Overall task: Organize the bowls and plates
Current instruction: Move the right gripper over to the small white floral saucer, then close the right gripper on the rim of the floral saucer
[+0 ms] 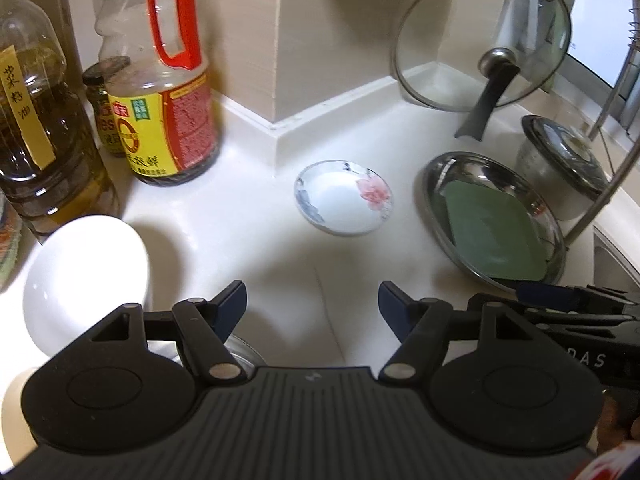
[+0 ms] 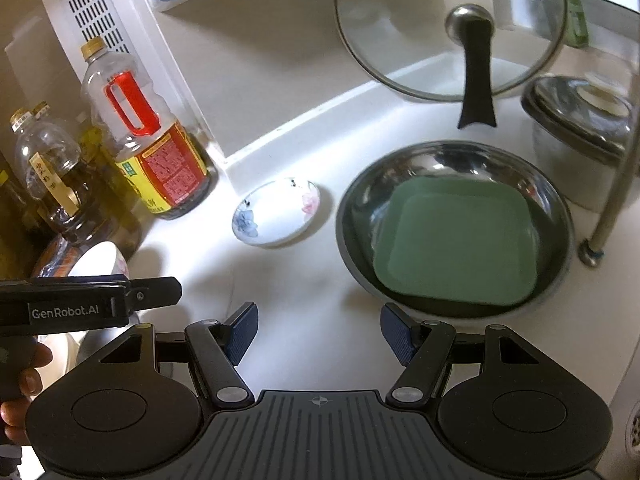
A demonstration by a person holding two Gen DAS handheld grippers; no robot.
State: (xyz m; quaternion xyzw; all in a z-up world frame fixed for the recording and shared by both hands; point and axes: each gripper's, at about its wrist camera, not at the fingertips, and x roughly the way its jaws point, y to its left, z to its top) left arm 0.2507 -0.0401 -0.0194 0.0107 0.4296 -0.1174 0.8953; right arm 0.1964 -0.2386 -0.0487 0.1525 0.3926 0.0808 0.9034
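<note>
Dishes laid out on the white counter (image 2: 304, 280)

A green square plate (image 2: 456, 248) is held in a steel pan (image 2: 356, 232); a floral saucer (image 2: 280, 212) is set just beside it.

Lit brightly from above, with glare washing out the white counter (image 1: 248, 216) and white bowl (image 1: 86, 276). Soft shadows under the dishes. Slightly soft focus throughout; strong fisheye bending and dark corners.

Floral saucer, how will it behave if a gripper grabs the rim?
The floral saucer looks like glazed ceramic: probably stiff, slippery and chippable. Its rim is low and flared, so pads may slide off. It sits alone on the smooth counter, so a push likely makes it skid.
</note>
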